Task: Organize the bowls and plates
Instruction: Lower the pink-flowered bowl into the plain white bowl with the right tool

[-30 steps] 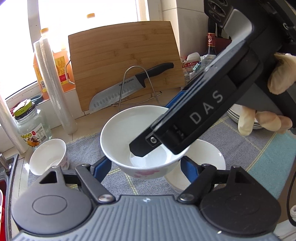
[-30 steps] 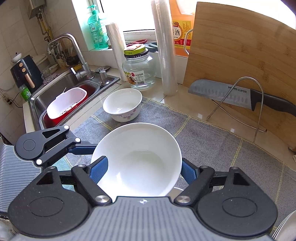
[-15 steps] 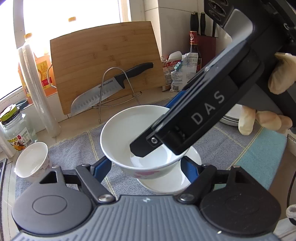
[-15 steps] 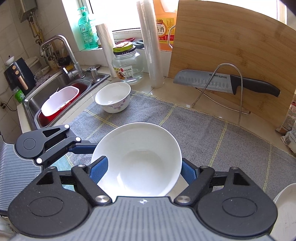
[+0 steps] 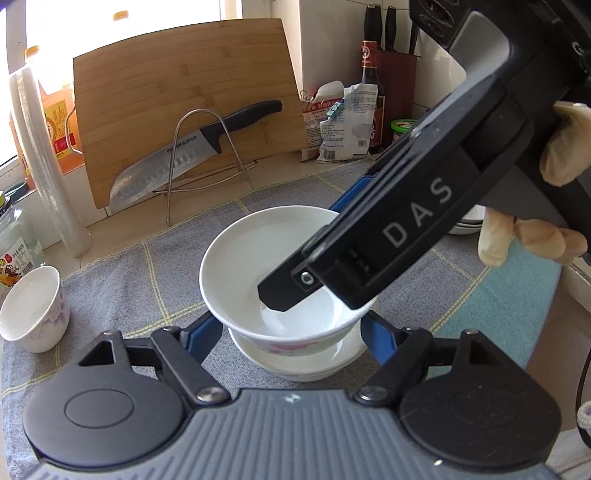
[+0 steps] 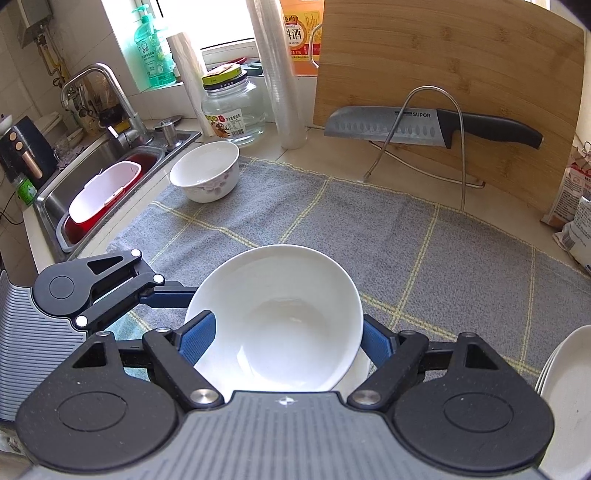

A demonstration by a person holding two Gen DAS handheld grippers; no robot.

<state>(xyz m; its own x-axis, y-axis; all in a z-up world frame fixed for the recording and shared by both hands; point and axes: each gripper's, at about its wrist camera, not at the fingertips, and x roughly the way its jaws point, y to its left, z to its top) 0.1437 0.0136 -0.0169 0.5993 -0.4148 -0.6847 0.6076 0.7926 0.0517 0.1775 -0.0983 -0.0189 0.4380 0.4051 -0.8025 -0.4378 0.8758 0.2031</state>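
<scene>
Both my grippers, left [image 5: 291, 328] and right [image 6: 282, 341], pinch the white bowl [image 6: 273, 317], low center of frame.

Daylight from the window [image 6: 207, 22] overexposes the upper frame; glare on the white bowl [image 6: 275, 325]; fisheye curvature bends edges; both views sharp, soft shadows

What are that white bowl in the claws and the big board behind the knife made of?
White bowl: seemingly glazed ceramic, given its glossy sheen and pink flower print. Board: apparently bamboo or wood, matte, with visible glued strips and grain.
</scene>
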